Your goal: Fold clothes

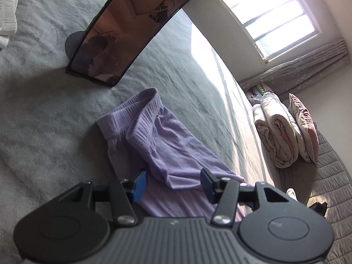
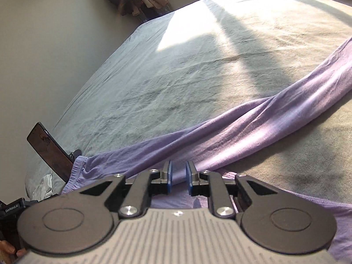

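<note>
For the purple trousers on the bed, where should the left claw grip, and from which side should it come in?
Probably the ribbed waistband of the purple trousers. It is the thickest, firmest edge and stands slightly raised off the grey bedsheet, towards the propped phone. The open left claw already points along the garment, so coming forward from the leg side and pinching one waistband corner looks easiest.

Bed: wide bed (image 1: pixel 44 114) under a grey-green cover, lightly wrinkled.
Window: barred window (image 1: pixel 270 15) in the far wall, very bright.
Light: sunlight falls in patches (image 2: pixel 187 30) across the cover, with shadow bands between.
Curtain: pale patterned curtain (image 1: pixel 308 66) gathered beside the window.
Bedding: rolled quilt (image 1: pixel 277 132) and a pillow (image 1: pixel 304 127) stacked beside the bed.
Walls: plain pale wall (image 2: pixel 44 44) along the bed's side.
Corner: hanging clothes (image 2: pixel 151 0), blurred.
</note>
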Demonstrator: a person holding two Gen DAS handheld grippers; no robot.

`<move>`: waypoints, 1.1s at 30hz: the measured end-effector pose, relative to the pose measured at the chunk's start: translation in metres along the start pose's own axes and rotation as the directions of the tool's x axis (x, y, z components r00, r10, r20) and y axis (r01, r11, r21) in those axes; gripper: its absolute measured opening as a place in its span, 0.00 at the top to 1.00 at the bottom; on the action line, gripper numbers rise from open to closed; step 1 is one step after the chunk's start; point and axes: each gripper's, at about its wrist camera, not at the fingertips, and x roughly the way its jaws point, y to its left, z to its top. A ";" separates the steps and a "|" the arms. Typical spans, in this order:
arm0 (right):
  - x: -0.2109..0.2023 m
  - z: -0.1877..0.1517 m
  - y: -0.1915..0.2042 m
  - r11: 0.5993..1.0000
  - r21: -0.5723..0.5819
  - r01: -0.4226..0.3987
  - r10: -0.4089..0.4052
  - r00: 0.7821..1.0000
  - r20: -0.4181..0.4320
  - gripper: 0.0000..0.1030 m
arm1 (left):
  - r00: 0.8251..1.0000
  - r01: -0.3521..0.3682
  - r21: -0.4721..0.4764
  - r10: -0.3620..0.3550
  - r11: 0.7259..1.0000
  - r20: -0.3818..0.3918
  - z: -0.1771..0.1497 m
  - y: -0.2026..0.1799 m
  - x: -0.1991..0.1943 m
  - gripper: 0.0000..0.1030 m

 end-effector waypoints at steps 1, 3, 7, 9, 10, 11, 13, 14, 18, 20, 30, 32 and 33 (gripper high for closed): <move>0.003 0.004 -0.001 1.000 0.014 0.013 -0.013 1.000 0.001 0.54 | 1.000 -0.013 0.004 0.014 1.000 -0.007 -0.001 -0.001 0.003 0.48; 0.009 0.009 -0.001 0.998 0.024 0.060 -0.061 0.998 0.014 0.50 | 0.999 -0.039 0.017 0.039 0.999 -0.006 -0.002 -0.003 0.008 0.48; 0.023 0.011 0.002 0.983 -0.007 0.181 -0.181 0.983 0.033 0.51 | 0.996 -0.089 0.044 0.088 0.995 0.022 -0.003 -0.010 0.014 0.49; 0.025 0.010 0.003 0.976 -0.017 0.218 -0.217 0.975 0.046 0.61 | 0.993 -0.115 0.057 0.113 0.992 0.036 -0.003 -0.014 0.017 0.56; 0.024 0.010 0.003 0.974 -0.018 0.226 -0.225 0.973 0.053 0.64 | 0.991 -0.127 0.063 0.125 0.990 0.043 -0.004 -0.015 0.019 0.62; 0.023 0.010 0.002 0.972 -0.019 0.234 -0.232 0.971 0.061 0.69 | 0.989 -0.140 0.069 0.137 0.988 0.051 -0.004 -0.017 0.020 0.68; 0.021 0.009 0.001 0.968 -0.022 0.249 -0.247 0.966 0.077 0.89 | 0.985 -0.166 0.082 0.161 0.983 0.066 -0.004 -0.021 0.023 0.75; 0.020 0.009 0.001 0.966 -0.023 0.257 -0.254 0.963 0.084 0.98 | 0.983 -0.177 0.087 0.171 0.980 0.073 -0.004 -0.022 0.024 0.80; 0.017 0.008 -0.001 0.957 -0.026 0.288 -0.283 0.952 0.116 0.99 | 0.976 -0.202 0.106 0.192 0.974 0.099 -0.002 -0.025 0.021 0.90; 0.011 0.008 0.001 0.955 -0.034 0.293 -0.286 0.949 0.134 0.99 | 0.976 -0.199 0.109 0.188 0.974 0.106 -0.001 -0.027 0.018 0.91; -0.041 -0.002 0.028 0.947 -0.117 0.299 -0.257 0.925 0.280 0.99 | 0.981 -0.118 0.075 0.104 0.990 0.164 0.005 -0.022 0.000 0.95; -0.052 -0.006 0.033 0.946 -0.123 0.299 -0.248 0.916 0.315 0.99 | 0.981 -0.095 0.072 0.081 0.993 0.176 0.006 -0.021 -0.004 0.95; -0.057 -0.009 0.035 0.945 -0.131 0.300 -0.244 0.912 0.329 0.99 | 0.981 -0.083 0.071 0.069 0.994 0.182 0.006 -0.020 -0.007 0.95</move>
